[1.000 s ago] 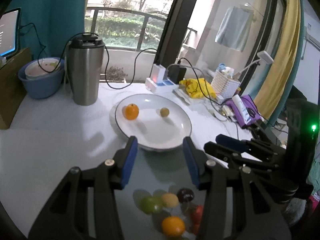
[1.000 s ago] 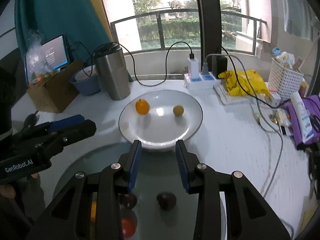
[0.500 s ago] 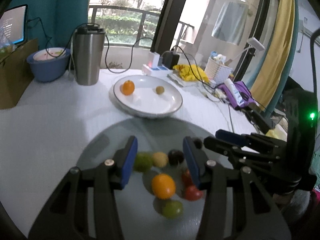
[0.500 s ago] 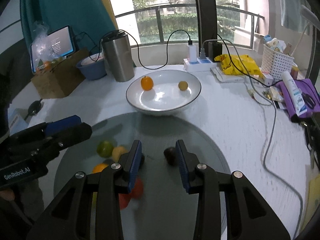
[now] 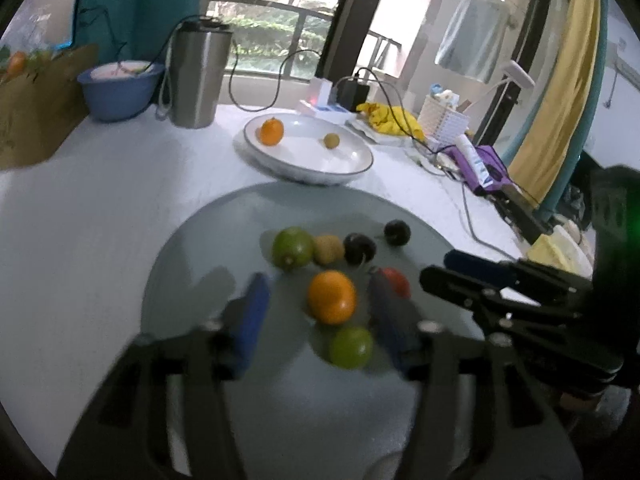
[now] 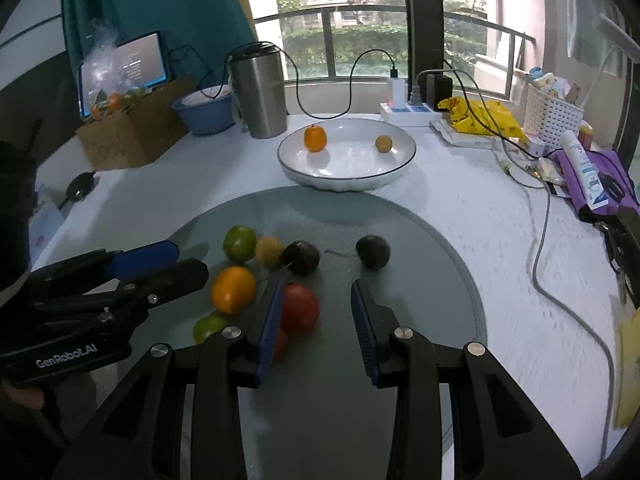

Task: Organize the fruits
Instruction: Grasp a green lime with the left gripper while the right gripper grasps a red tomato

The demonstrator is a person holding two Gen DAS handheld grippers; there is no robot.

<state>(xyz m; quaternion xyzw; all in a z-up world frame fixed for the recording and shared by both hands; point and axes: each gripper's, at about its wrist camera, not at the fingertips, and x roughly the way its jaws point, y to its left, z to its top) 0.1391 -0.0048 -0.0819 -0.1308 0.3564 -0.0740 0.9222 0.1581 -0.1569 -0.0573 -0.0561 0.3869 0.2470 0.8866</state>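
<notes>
- White tabletop (image 6: 460, 216) is seen with a round grey mat (image 6: 420, 240) near the front and a window behind.
- Loose fruit is grouped on the mat: lime (image 5: 292, 248), orange (image 5: 331, 297), tomato (image 6: 299, 307), two dark plums (image 6: 301, 257) (image 6: 373, 252).
- A small orange (image 6: 315, 139) and a yellowish fruit (image 6: 383, 143) are held well apart in the plate (image 6: 348, 182) beyond the mat.
- Left gripper (image 5: 316, 312) is held apart, empty, around the orange without touching it.
- Right gripper (image 6: 316, 322) is held apart, empty, the tomato beside its left finger.
</notes>
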